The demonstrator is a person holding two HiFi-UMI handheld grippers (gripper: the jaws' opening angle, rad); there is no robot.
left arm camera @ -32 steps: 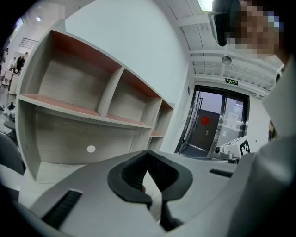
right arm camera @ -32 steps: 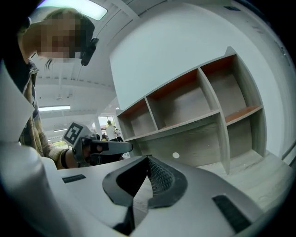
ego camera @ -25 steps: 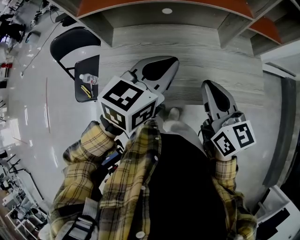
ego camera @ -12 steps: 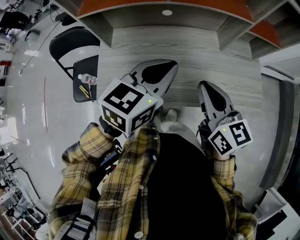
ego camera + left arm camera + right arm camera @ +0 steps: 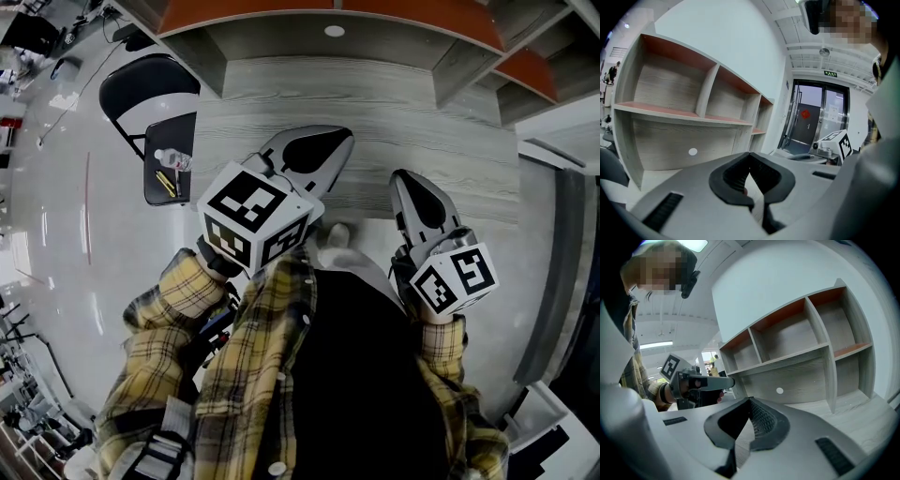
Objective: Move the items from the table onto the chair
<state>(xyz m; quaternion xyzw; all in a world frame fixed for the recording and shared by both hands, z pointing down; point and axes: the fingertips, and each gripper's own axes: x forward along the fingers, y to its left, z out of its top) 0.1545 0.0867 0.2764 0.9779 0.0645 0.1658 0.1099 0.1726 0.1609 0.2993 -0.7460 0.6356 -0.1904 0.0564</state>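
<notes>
Nearest the camera are the person's two plaid sleeves (image 5: 183, 291), one leading to each gripper. There are two grippers, and each carries one marker cube (image 5: 253, 217) at the wrist end.

The left gripper (image 5: 343, 142) reaches over the near edge of the counter (image 5: 394, 103). In the left gripper view its jaws are closed, tip against tip, gripping nothing. The right gripper (image 5: 401, 180) is held beside it, a little nearer the body. In the right gripper view its jaws are likewise closed on each other and hold nothing. The two grippers stay apart and point roughly the same way, toward the shelving.

To the left of the counter, on the glossy floor (image 5: 66, 234), stands one black folding chair (image 5: 141, 89). The task's items lie on its seat. One is a clear bottle (image 5: 174, 158) lying on its side. Just beside it is a slim yellow object (image 5: 169, 182), too small to tell whether it is one piece or two.

Farthest off, at the back of the counter, rises one shelf unit (image 5: 281, 11) of grey wood grain with orange-red shelf faces. The gripper views show three compartments in its upper row. One small white disc (image 5: 334, 31) sits on the back panel below them.
</notes>
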